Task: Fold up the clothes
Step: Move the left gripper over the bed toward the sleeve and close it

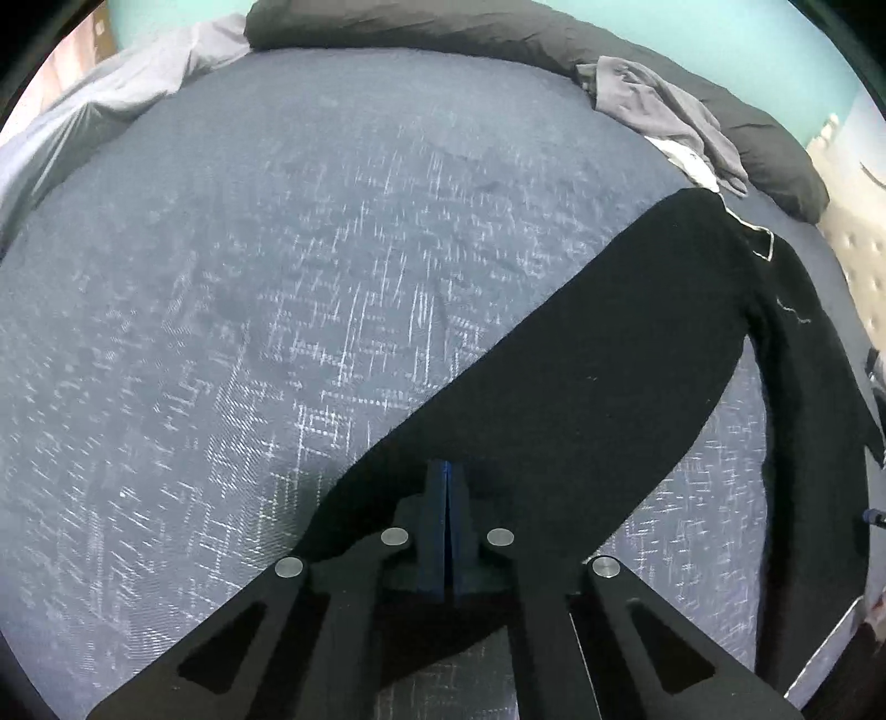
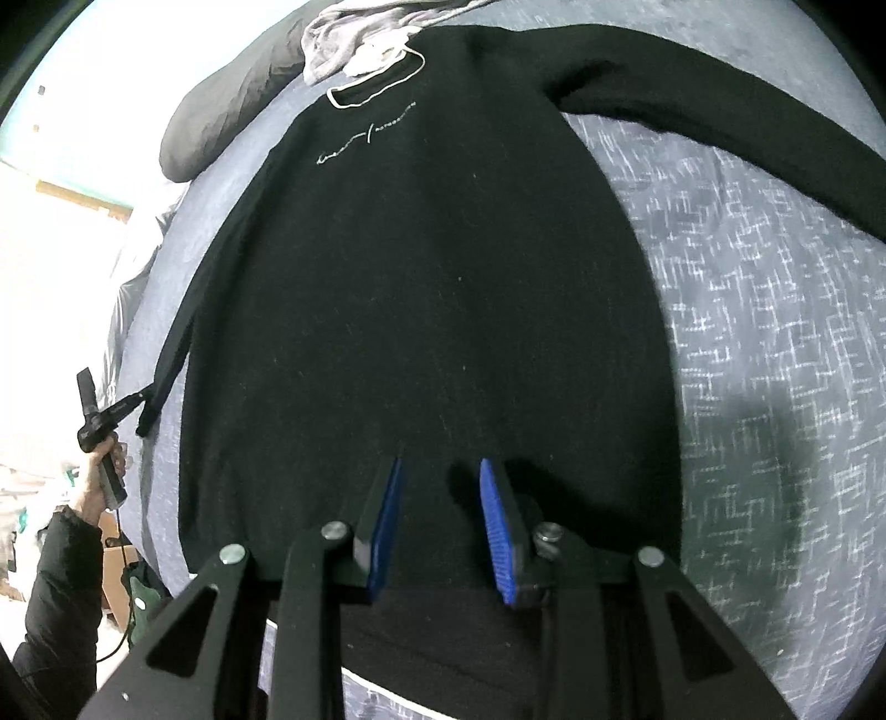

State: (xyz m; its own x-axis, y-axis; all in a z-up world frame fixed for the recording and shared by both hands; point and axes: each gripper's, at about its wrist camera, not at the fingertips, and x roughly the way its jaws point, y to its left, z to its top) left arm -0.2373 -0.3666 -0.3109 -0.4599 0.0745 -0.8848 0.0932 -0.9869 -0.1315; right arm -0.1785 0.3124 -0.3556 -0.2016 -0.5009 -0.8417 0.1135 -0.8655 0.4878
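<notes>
- Your black sweater [image 2: 432, 288] lies flat, front up, on the grey-blue bed cover [image 2: 764, 343], collar at the far end, hem nearest you.
- Your right gripper [image 2: 440, 498] hangs over the sweater's hem end, fingers spread wide, blue pads [image 2: 494, 531] facing each other w/ nothing between them; can't tell if the tips touch the cloth.
- Your left gripper [image 1: 446, 498] has its fingers pressed together on the end of one sweater sleeve [image 1: 554, 376]; that sleeve runs diagonally from the sweater's shoulder to the gripper.
- In the right wrist view, your left hand [image 2: 99, 476] holds that gripper just beside the sleeve's cuff [image 2: 145, 415], at the sweater's side edge.
- Other sleeve [image 2: 720, 111] stretches out from the sweater's opposite shoulder.
- Grey clothes [image 2: 338, 39] sit bunched just past the sweater's collar, touching it; dark pillow [image 2: 221, 116] near that.
</notes>
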